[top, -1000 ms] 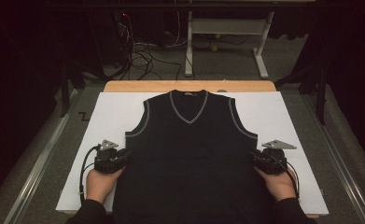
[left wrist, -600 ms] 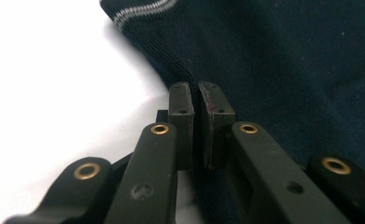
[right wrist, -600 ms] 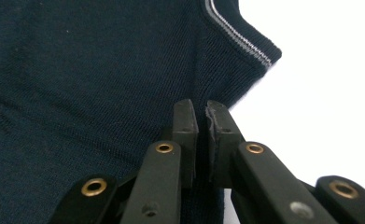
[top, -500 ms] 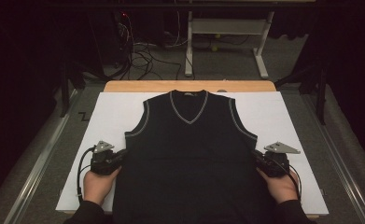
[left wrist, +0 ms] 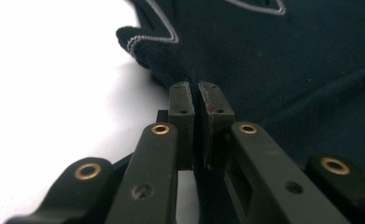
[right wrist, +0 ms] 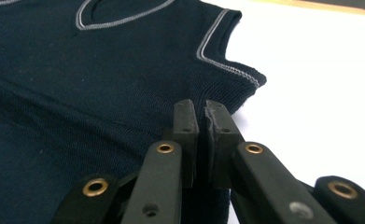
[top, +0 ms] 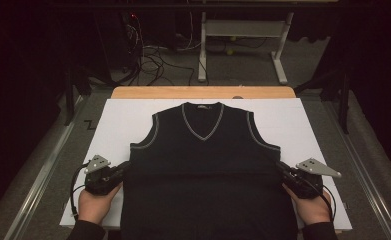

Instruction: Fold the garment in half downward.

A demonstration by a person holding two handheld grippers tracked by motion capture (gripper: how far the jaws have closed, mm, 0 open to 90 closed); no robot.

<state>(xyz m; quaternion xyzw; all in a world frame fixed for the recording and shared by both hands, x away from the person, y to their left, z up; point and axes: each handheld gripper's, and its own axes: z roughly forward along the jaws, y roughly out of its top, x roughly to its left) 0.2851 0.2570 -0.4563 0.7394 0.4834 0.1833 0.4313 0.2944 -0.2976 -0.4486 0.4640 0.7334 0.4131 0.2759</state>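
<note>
Left hand [top: 94, 206]: at the near edge, wrapped around the left gripper's body.
Right hand [top: 313, 207]: at the near edge, behind the right gripper.
Left gripper [top: 126, 167]: jaws pinched together on the vest's left side edge, knit caught between the pads [left wrist: 180, 100]; below the armhole.
Right gripper [top: 280, 167]: jaws pressed closed on the vest's right side edge, fabric clamped between the pads [right wrist: 186, 116]; below the armhole.
Sweater vest [top: 203, 165]: dark navy, sleeveless, V-neck with grey trim; spread flat, front up, neckline away from the person, hem over the near edge.
White board [top: 118, 120]: under the vest, covering most of the table.
Wooden table [top: 148, 92]: bare strip at the far edge.
Floor beyond: cables [top: 150, 62] and a grey desk frame [top: 243, 35].
</note>
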